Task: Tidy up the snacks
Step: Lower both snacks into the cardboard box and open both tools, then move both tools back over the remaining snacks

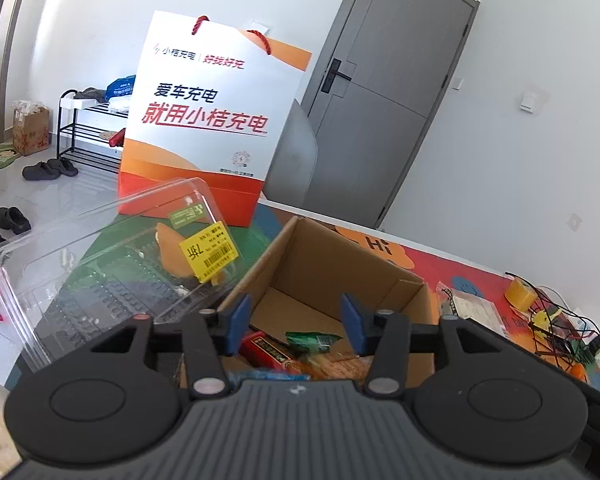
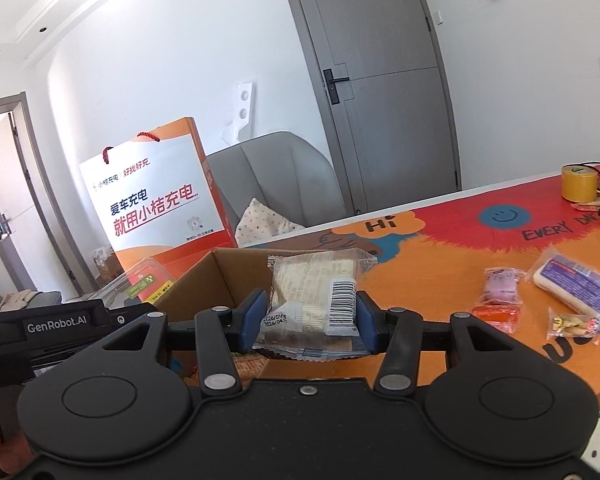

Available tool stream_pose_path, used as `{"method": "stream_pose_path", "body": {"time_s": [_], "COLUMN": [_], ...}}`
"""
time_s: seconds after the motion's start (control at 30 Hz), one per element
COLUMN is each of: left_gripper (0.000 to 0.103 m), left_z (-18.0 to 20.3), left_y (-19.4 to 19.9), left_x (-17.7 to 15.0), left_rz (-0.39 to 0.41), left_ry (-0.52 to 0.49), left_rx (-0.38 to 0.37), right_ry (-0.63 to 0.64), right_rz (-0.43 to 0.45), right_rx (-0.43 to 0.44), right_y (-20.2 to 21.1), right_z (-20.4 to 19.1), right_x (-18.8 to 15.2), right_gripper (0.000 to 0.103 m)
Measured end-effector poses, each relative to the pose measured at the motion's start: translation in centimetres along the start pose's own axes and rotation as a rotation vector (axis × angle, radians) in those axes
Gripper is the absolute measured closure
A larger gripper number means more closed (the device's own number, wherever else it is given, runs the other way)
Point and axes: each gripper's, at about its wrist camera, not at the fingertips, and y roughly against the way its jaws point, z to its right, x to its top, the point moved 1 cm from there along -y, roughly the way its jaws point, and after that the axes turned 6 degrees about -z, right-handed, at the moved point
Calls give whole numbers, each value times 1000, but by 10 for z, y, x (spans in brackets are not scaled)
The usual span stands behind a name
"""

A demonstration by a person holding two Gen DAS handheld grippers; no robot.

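Snacks already lie in the cardboard box (image 1: 324,280), and the left tongs (image 1: 296,320) hang over it, jaws apart and empty. To their right, the right tongs (image 2: 309,320) pinch a clear wrapped snack packet (image 2: 314,292) just short of the box's near wall. I'd lift it clear of that rim, then let go over the middle. More snacks (image 2: 500,294) wait on open surface (image 2: 440,264) further right.

One cardboard box (image 2: 204,280), one paper bag (image 2: 156,196), one tape roll (image 2: 579,183), four loose snack packets (image 2: 576,288) on the table.
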Motion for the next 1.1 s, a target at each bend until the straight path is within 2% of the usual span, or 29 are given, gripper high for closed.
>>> {"method": "stream_pose_path", "body": {"time_s": [0.37, 0.43, 0.7, 0.97, 1.1], "left_gripper": [42, 36, 17, 13, 11], "left_z": [-14, -15, 0, 28, 44], "left_y": [3, 3, 3, 1, 0], "left_x": [7, 7, 2, -9, -14], "left_rz": [18, 16, 27, 14, 6], "left_ry": [27, 29, -7, -61, -86], "left_rx": [24, 27, 37, 21, 4], "right_ry": [-13, -16, -65, -119, -143], "right_rz": [-11, -3, -6, -11, -6], "right_rx": [53, 57, 7, -48, -72], "right_y": [-20, -18, -6, 11, 21], "right_z": [-12, -12, 11, 40, 57], "right_x": [14, 15, 8, -3, -8], "right_gripper": [52, 44, 41, 31, 29]}}
